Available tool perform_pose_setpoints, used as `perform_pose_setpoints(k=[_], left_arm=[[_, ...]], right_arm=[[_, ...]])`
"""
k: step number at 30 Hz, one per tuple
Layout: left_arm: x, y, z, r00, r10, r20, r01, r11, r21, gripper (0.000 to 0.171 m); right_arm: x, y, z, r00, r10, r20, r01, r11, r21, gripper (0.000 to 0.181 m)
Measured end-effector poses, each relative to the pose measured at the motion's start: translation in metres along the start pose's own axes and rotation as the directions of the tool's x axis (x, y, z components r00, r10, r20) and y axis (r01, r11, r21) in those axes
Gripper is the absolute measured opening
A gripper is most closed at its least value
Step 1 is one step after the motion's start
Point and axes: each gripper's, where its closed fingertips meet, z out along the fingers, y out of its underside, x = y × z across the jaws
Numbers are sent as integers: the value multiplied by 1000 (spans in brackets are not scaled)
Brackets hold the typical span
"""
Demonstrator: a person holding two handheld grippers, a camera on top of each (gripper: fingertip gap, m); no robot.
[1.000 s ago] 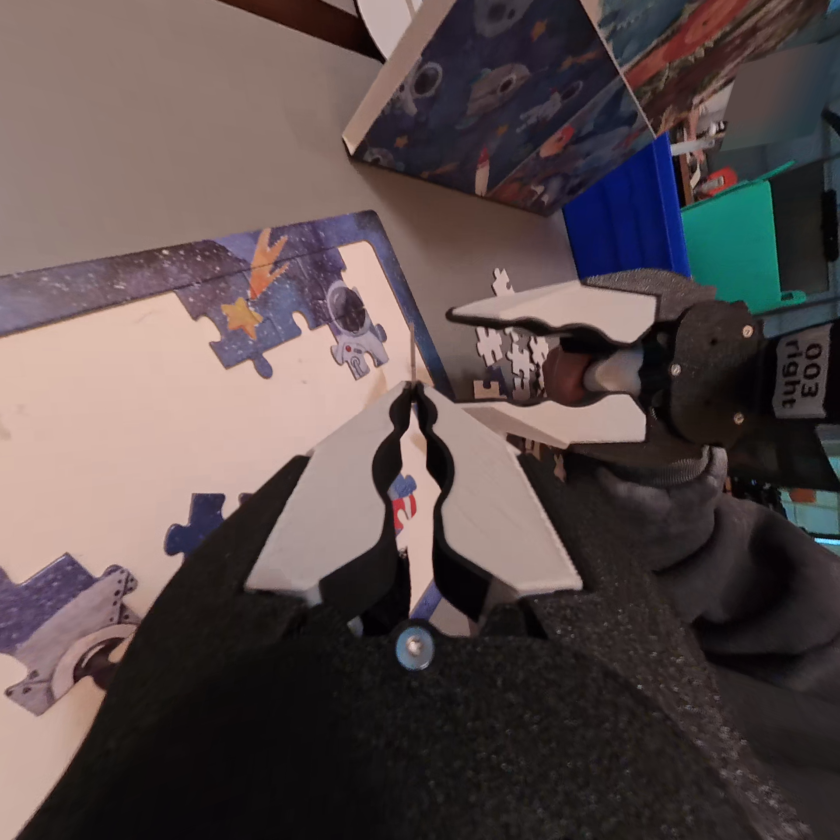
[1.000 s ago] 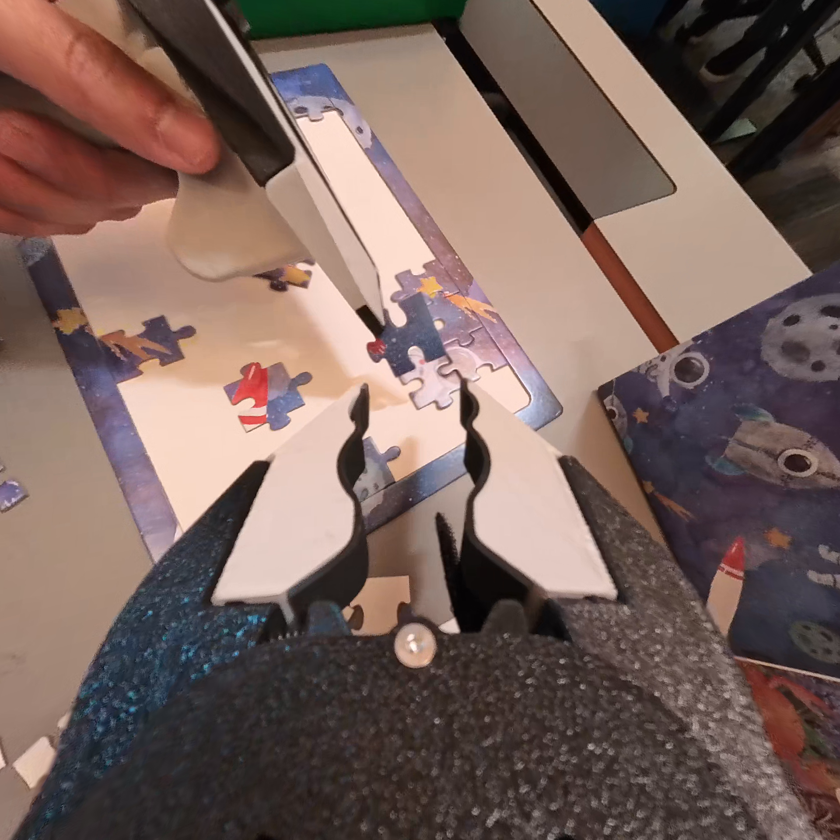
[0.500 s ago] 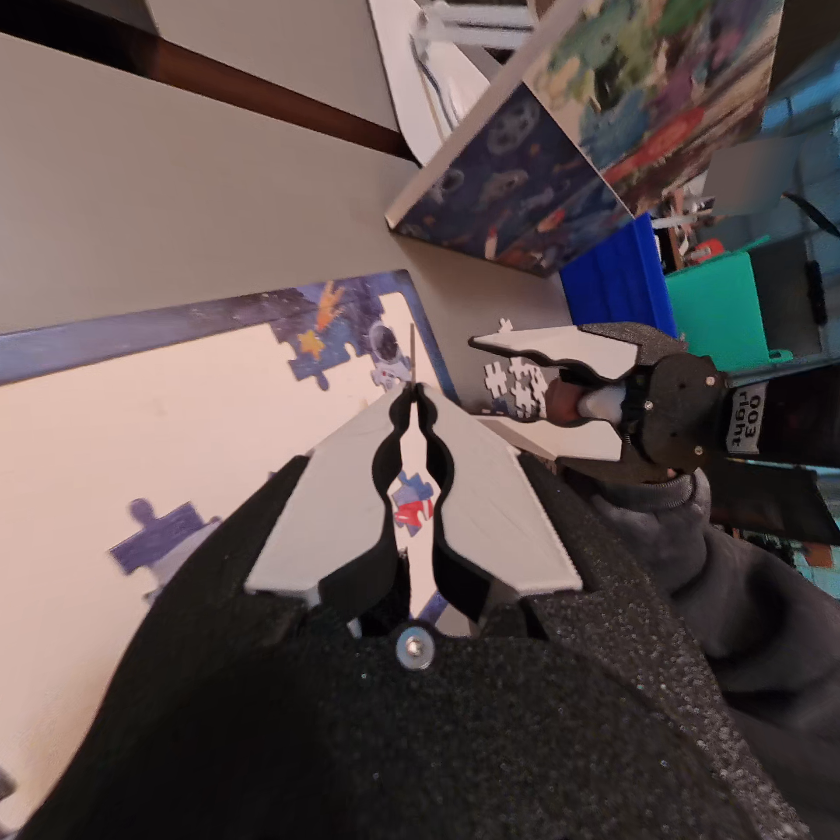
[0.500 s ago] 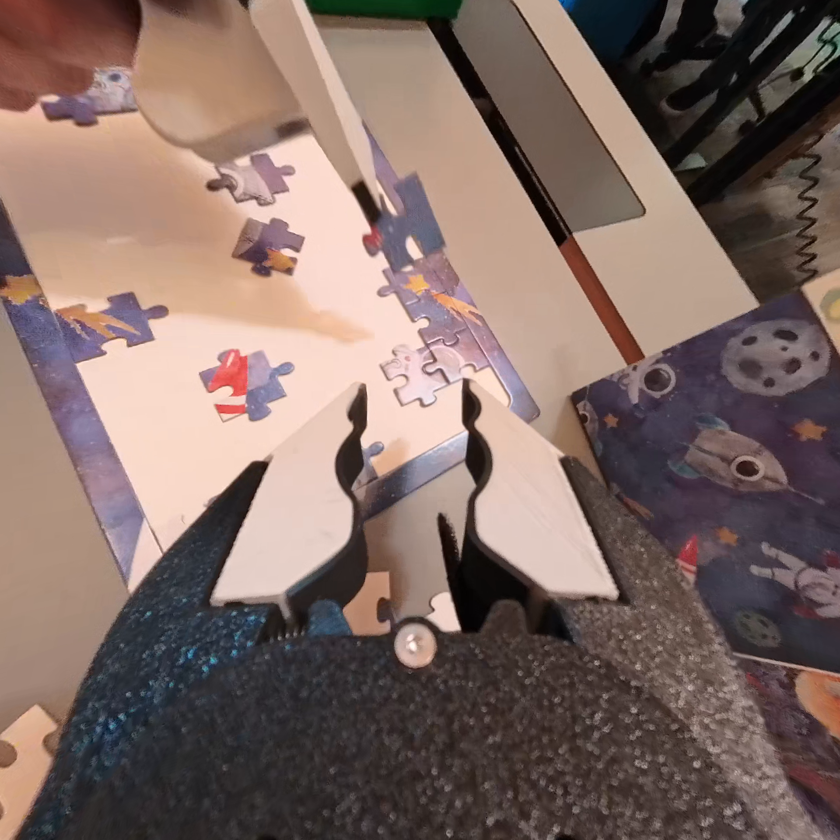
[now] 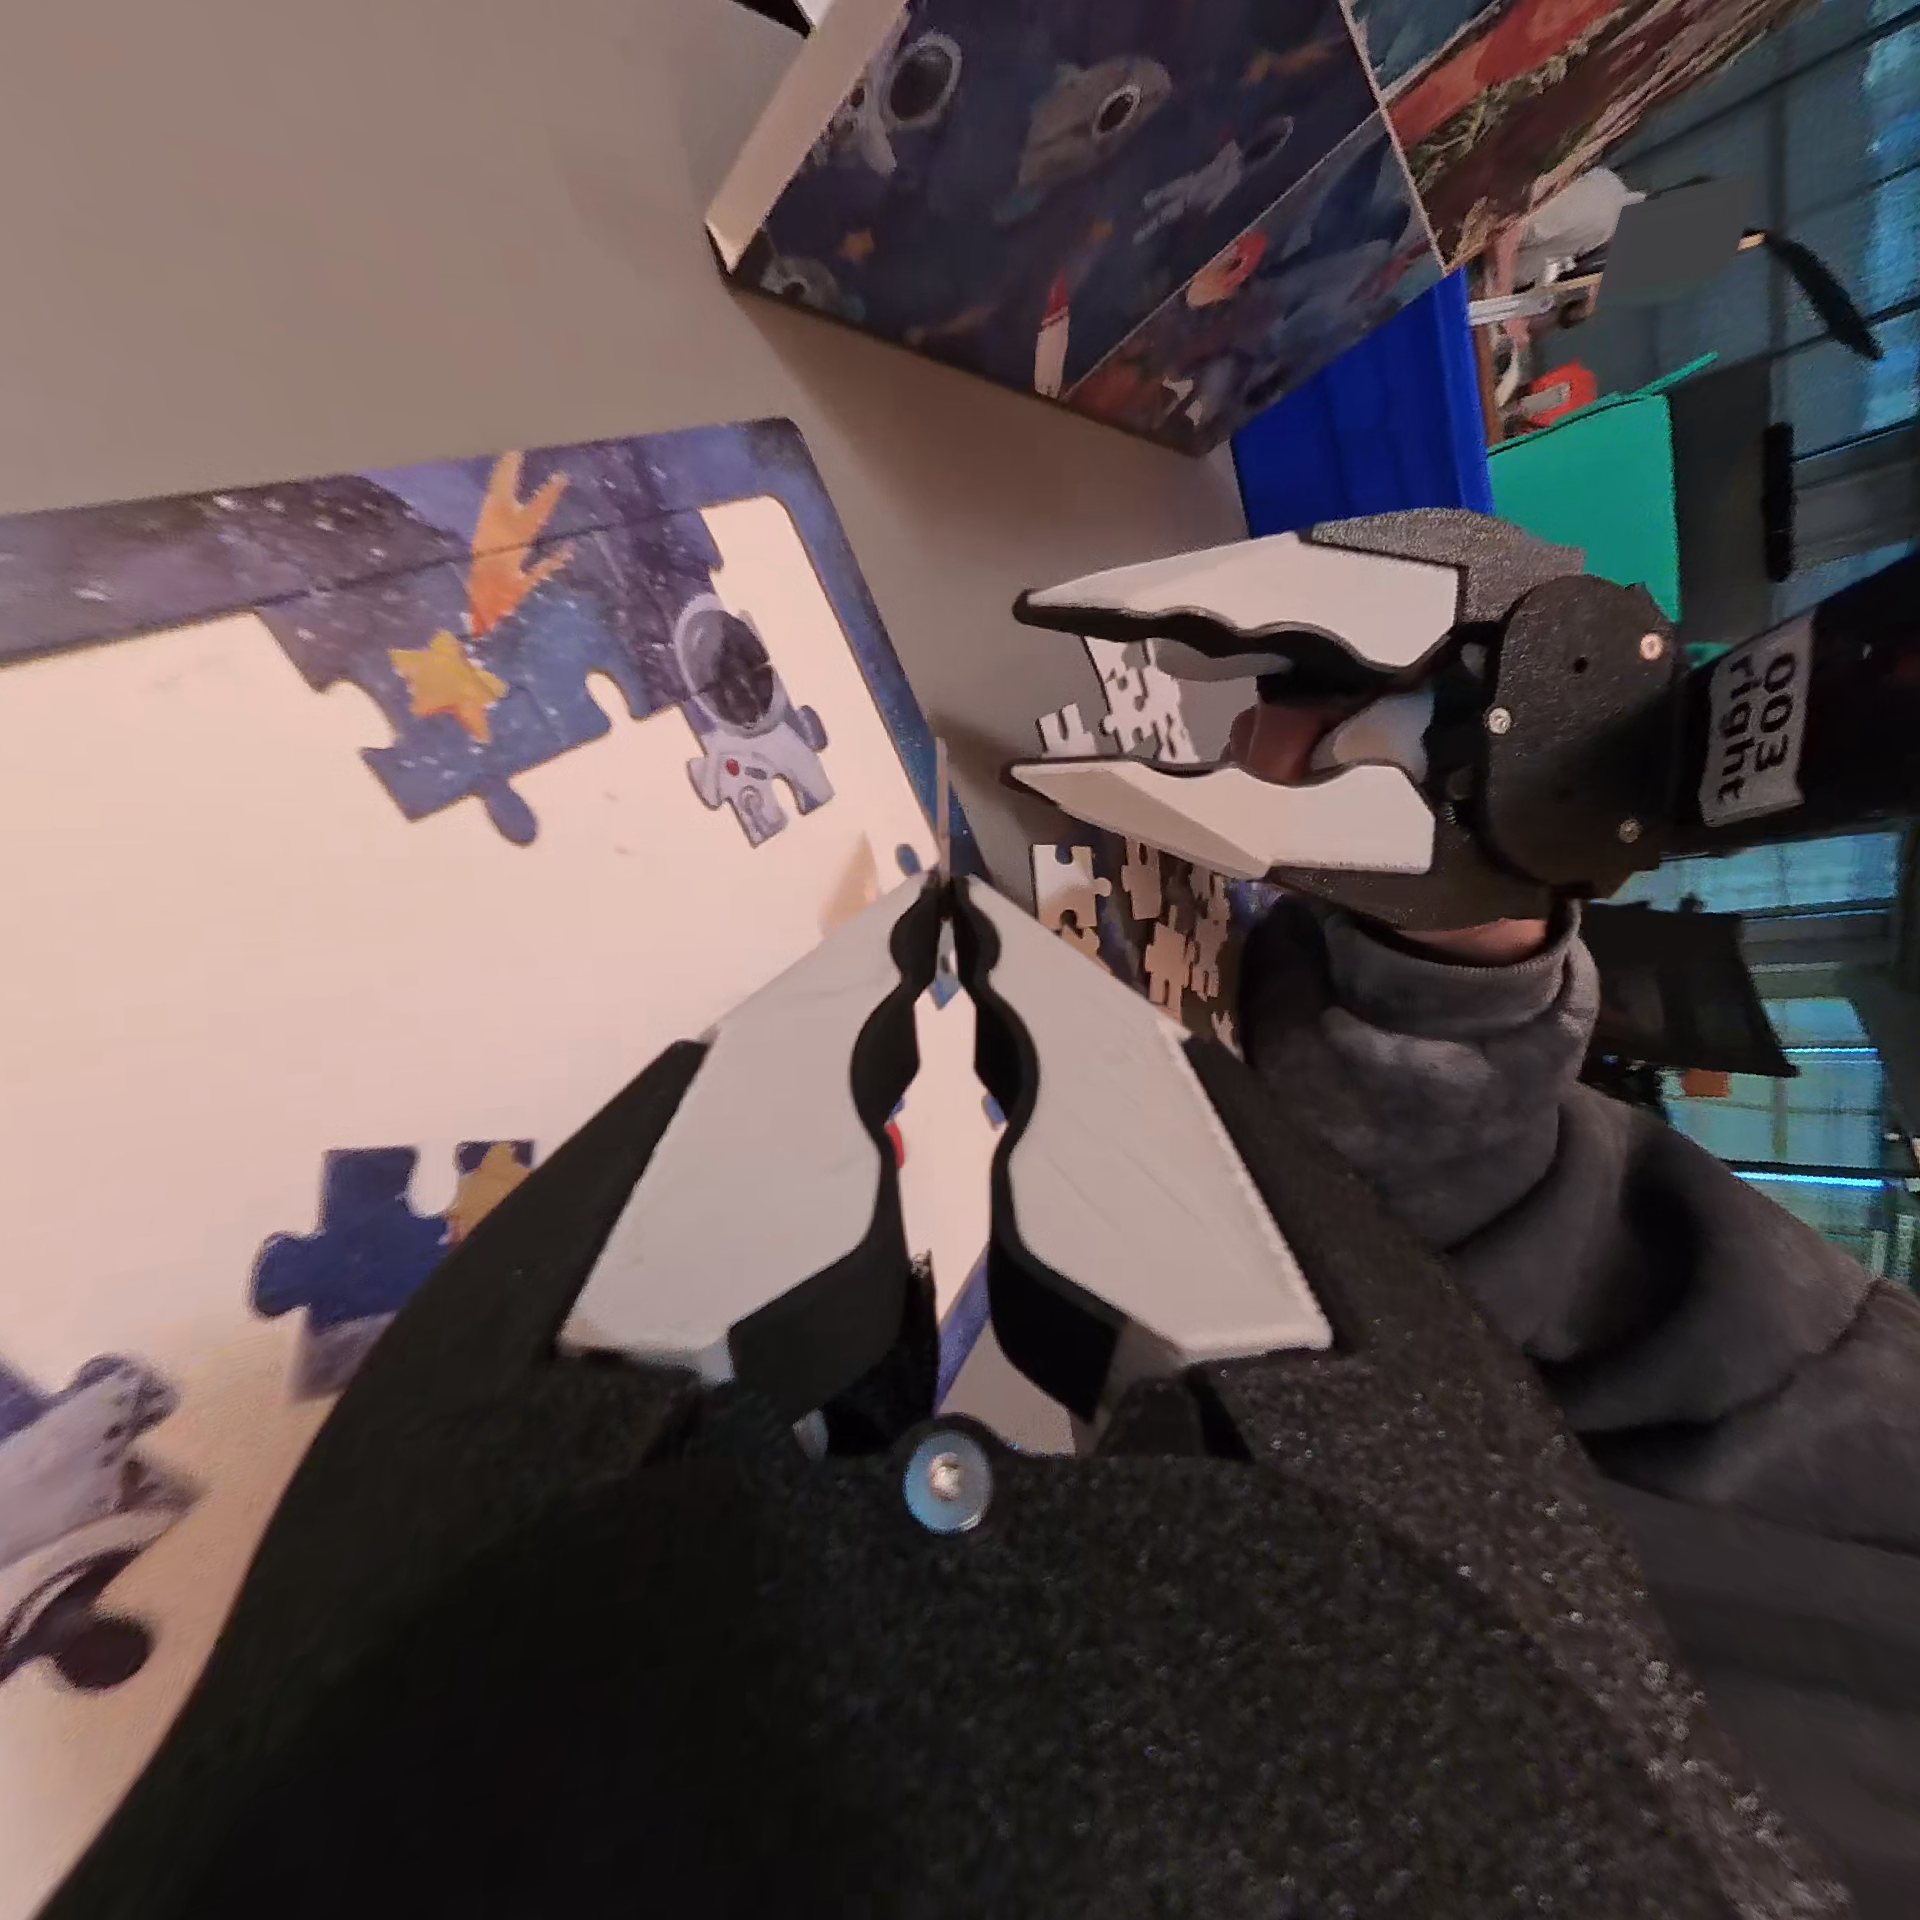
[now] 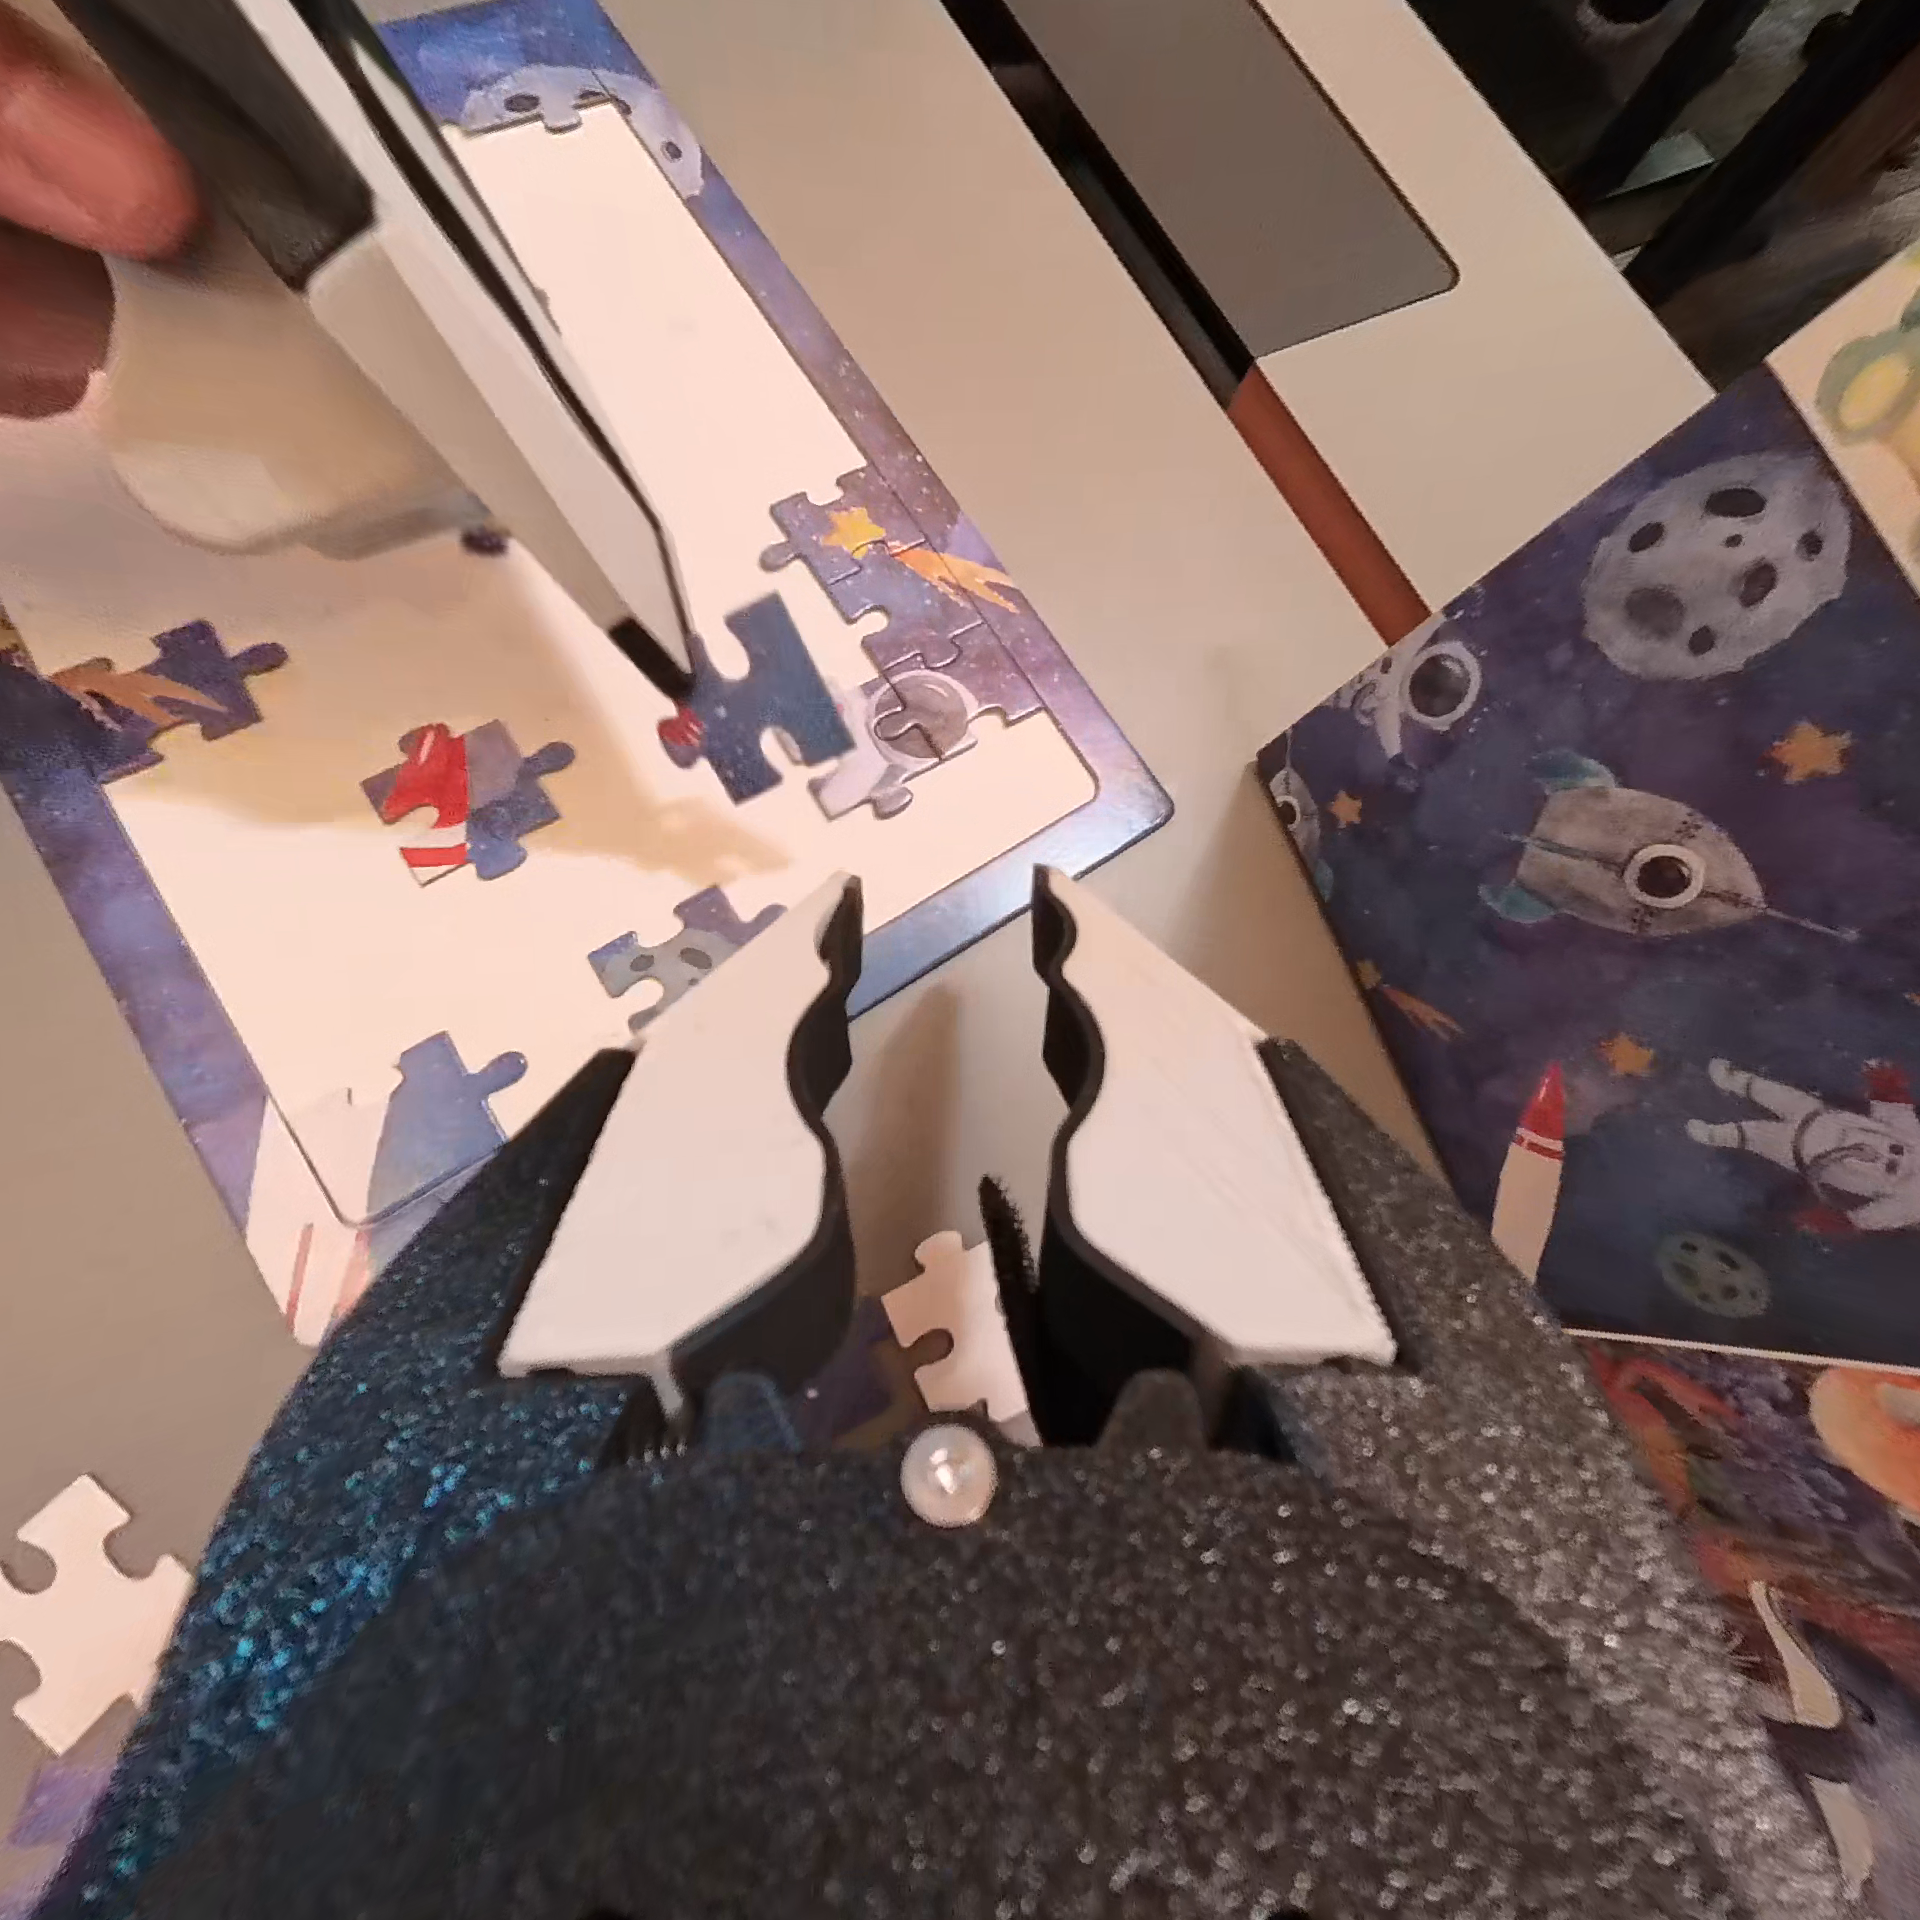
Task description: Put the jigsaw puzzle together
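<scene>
Standing barely begun — blue-bordered cardboard puzzle tray [image 6: 1117, 821] held only a joined corner cluster [image 6: 914, 613], loose pieces [image 6: 462, 790] scattered within; left gripper [image 5: 943, 883] pinched a dark-blue jigsaw piece [image 6: 774, 707] beside that cluster, right gripper [image 6: 945, 904] gaped empty near white-backed spare pieces [image 5: 1138, 686].

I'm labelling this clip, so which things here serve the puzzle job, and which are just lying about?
In the job:
- left gripper, shut on a dark blue puzzle piece
- puzzle frame tray with joined corner pieces
- loose pieces in the tray
- right gripper, open and empty

Lying about:
- space-themed puzzle box
- blue bin
- green bin
</scene>
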Motion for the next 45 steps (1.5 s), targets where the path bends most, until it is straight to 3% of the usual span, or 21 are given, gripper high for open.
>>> perform_pose_setpoints(k=[8,15,17,26,37,42,45], left_arm=[[1,6,12,1000,-22,-22,21,999,-30,1],[17,20,8,994,73,-80,-82,991,-110,1],[18,22,8,993,94,-78,-103,987,-121,2],[22,10,-1,989,58,-134,-66,996,-54,1],[24,12,-3,984,91,-150,-101,993,-66,1],[40,17,-9,963,131,-236,-151,986,-70,2],[49,15,-17,942,166,-292,-186,982,-42,1]], right_arm=[[-8,-1,4,1000,-9,20,9,1000,-7,19],[-40,-9,-4,973,10,232,-23,998,54,34],[-42,-8,-4,973,-19,229,5,998,61,35],[-60,1,-8,941,-25,336,18,1000,24,24],[-46,-11,-11,940,69,334,-99,992,75,24],[-53,-31,-22,884,138,446,-228,961,155,17],[-56,-39,-32,807,210,551,-346,926,154,15]])
